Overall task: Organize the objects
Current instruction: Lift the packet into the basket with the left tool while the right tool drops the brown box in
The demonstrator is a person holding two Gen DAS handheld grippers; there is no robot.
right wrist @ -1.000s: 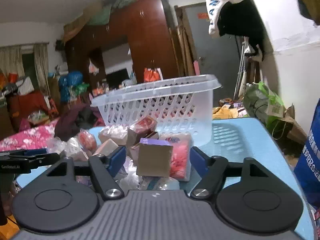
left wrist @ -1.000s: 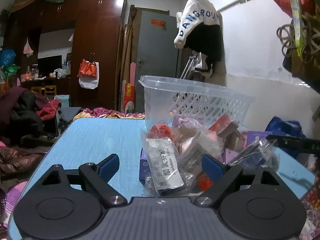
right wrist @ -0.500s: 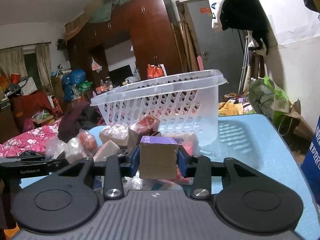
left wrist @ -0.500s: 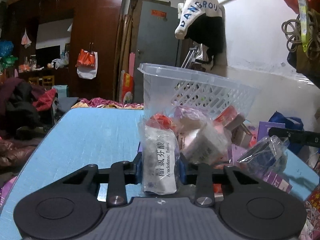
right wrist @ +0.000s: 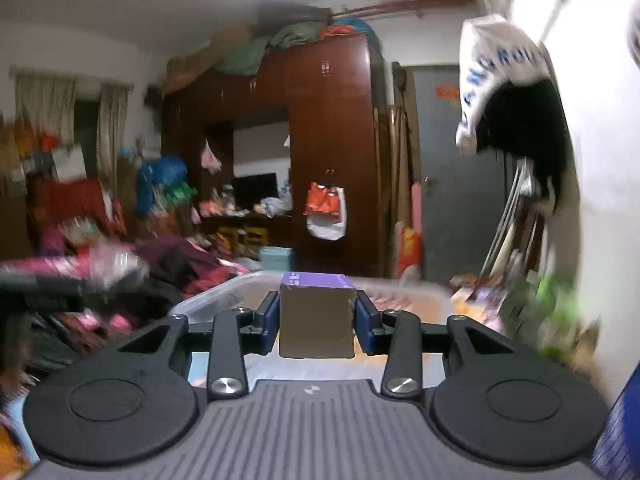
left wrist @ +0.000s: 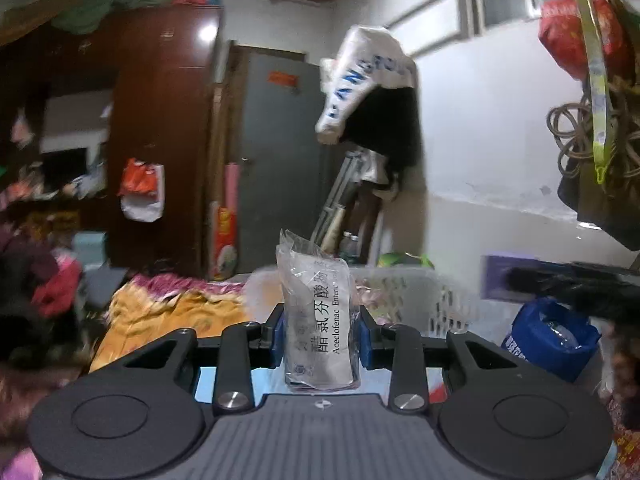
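Note:
My left gripper point(left wrist: 318, 334) is shut on a clear plastic medicine packet point(left wrist: 316, 312) with printed text, held upright above the table. Behind it, lower, is the white slotted plastic basket point(left wrist: 404, 292). My right gripper point(right wrist: 316, 318) is shut on a small brown box with a purple top point(right wrist: 316, 316), held up just in front of the basket's translucent rim point(right wrist: 224, 292). The other gripper shows as a dark blurred bar at the right of the left wrist view point(left wrist: 560, 284). The pile of packets on the table is out of view.
A blue bag point(left wrist: 548, 336) sits at the right by the white wall. A dark wardrobe point(right wrist: 328, 152), a grey door point(left wrist: 280, 152) and heaps of clothes point(right wrist: 80, 264) fill the room behind. Bags hang at the upper right point(left wrist: 592, 92).
Both grippers closed on their items, the left on the medicine packet and the right on the box, then lifted them off the pile up to the basket's rim level.

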